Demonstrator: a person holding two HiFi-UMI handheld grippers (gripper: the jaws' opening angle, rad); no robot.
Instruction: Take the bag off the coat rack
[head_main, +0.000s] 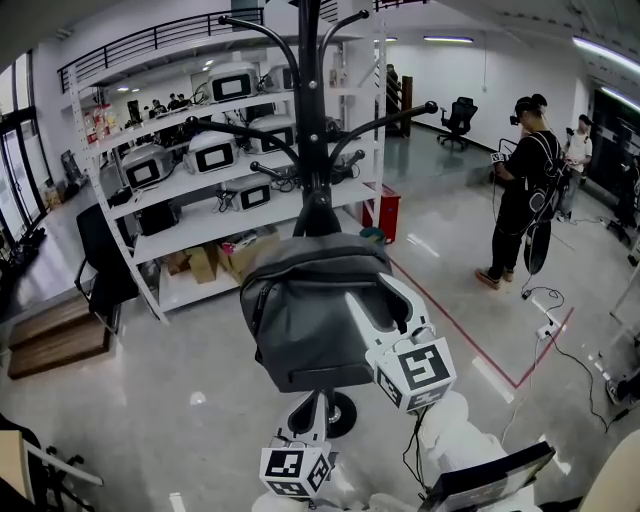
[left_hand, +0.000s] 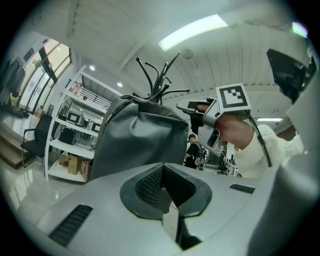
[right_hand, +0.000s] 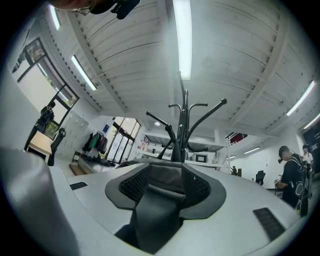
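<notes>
A grey bag (head_main: 310, 310) hangs on the black coat rack (head_main: 310, 130), low on its pole. My right gripper (head_main: 375, 290) reaches onto the bag's upper right side. In the right gripper view its jaws (right_hand: 162, 175) stand apart, and the bag's dark strap (right_hand: 157, 210) lies loosely between them. The rack's hooks (right_hand: 182, 130) rise straight ahead. My left gripper (head_main: 312, 400) sits below the bag, close to the pole. Its jaws (left_hand: 162, 172) are shut with nothing in them and point up at the bag (left_hand: 140, 140). The right gripper (left_hand: 200, 107) and the hand holding it show beside the bag there.
White shelving (head_main: 200, 160) with several devices stands behind the rack. A black chair (head_main: 105, 260) and wooden steps (head_main: 55, 335) are at the left. A person (head_main: 525, 190) stands at the far right, beyond a red floor line (head_main: 450, 325). Cables (head_main: 560, 350) trail on the floor.
</notes>
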